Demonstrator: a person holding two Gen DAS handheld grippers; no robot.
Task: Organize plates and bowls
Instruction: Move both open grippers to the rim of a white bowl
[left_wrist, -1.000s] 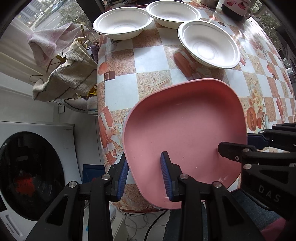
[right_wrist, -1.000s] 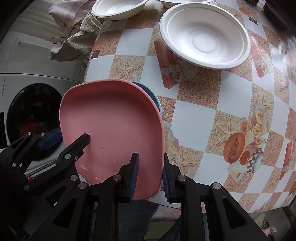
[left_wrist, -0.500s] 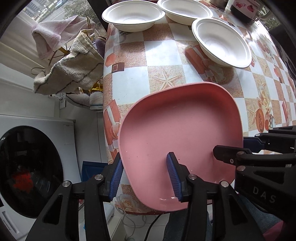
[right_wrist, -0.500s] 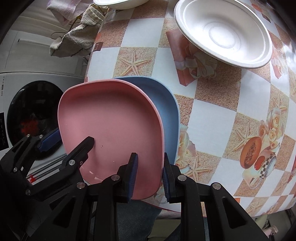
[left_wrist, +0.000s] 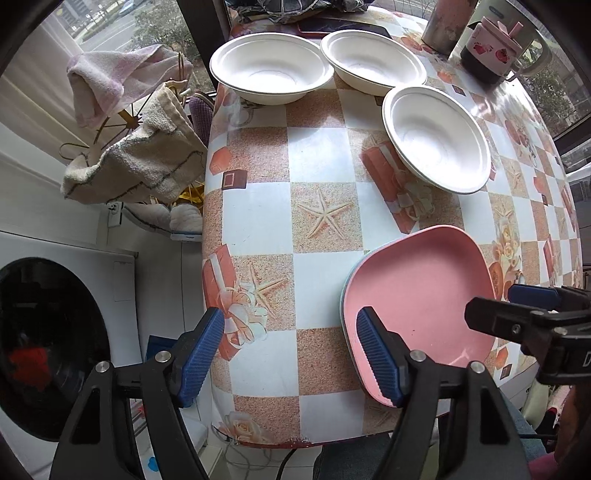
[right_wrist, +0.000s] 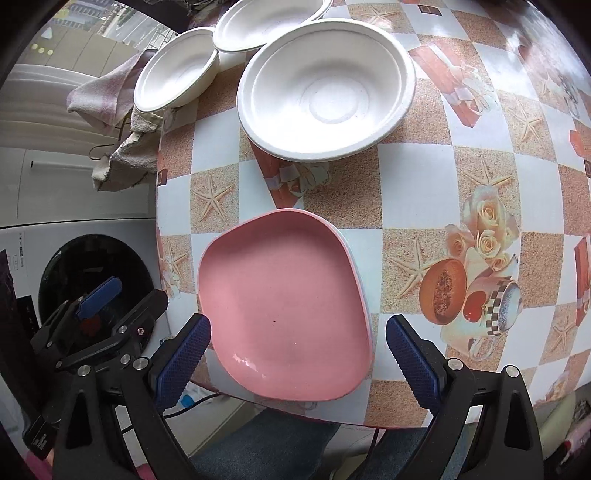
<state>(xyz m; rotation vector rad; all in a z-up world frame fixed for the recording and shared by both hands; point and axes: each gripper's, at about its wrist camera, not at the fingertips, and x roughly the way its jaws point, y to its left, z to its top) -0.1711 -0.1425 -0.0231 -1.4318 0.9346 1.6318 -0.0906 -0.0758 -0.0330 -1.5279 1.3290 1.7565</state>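
Observation:
A pink plate (left_wrist: 417, 295) (right_wrist: 284, 314) lies near the table's front edge, stacked on a blue plate whose rim just shows (left_wrist: 345, 295). Three white bowls stand further back: one nearest (left_wrist: 436, 138) (right_wrist: 325, 88), two behind it (left_wrist: 271, 66) (left_wrist: 373, 61). My left gripper (left_wrist: 291, 354) is open and empty, left of the pink plate. My right gripper (right_wrist: 299, 354) is open, its fingers either side of the plate's near edge, not touching it.
The table has a checked starfish tablecloth (left_wrist: 325, 218). A mug (left_wrist: 491, 51) and a metal cup (left_wrist: 448, 22) stand at the back right. Towels on a rack (left_wrist: 129, 147) and a washing machine (left_wrist: 48, 332) are left of the table.
Both grippers were shut on the pink plate; they have opened and let it go. The plate now rests on the blue plate, and the left gripper has drawn back to the left.

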